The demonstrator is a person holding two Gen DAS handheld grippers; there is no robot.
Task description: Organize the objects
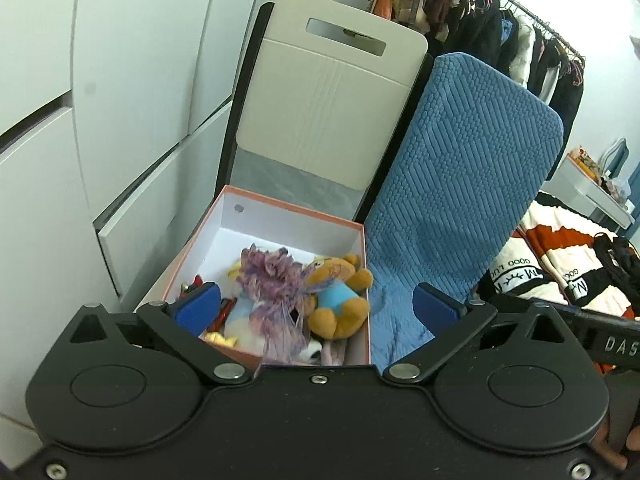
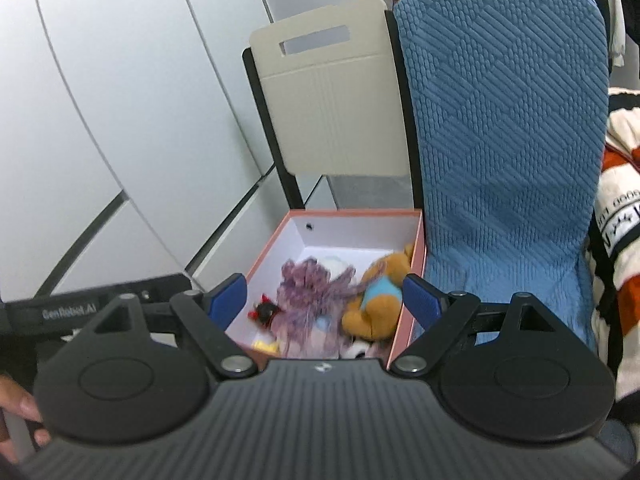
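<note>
While both grippers hang above it, the pink-edged box (image 1: 256,264) is only partly seen: its near end is cut off by the gripper bodies in both views. The left gripper (image 1: 316,304) is spread wide with nothing between its blue pads (image 1: 198,308), and the right gripper (image 2: 324,300) is parted too, nothing gripped.

Inside the box, a brown teddy in a light blue shirt (image 1: 340,300) is found at about 3 o'clock, right against the wall next to the blue cushion (image 1: 460,184). A purple frilly thing (image 1: 276,280) is piled in the middle over a pale plush that's mostly buried, so what it is can't be told. Yellow bits at 6 o'clock are hard to make out too.

From the right wrist, a small black-and-red toy (image 2: 264,312) is shown clearly at 9 o'clock of the box; from the left wrist it's mostly blocked by a pad. The toys are pretty blurred in the right view though.

Only from the left wrist are the clothes rack (image 1: 500,8) at 1 o'clock and the striped sweater (image 1: 560,256) at 3 o'clock properly seen. The beige board (image 1: 332,100) is leaned upright behind the box in both.
</note>
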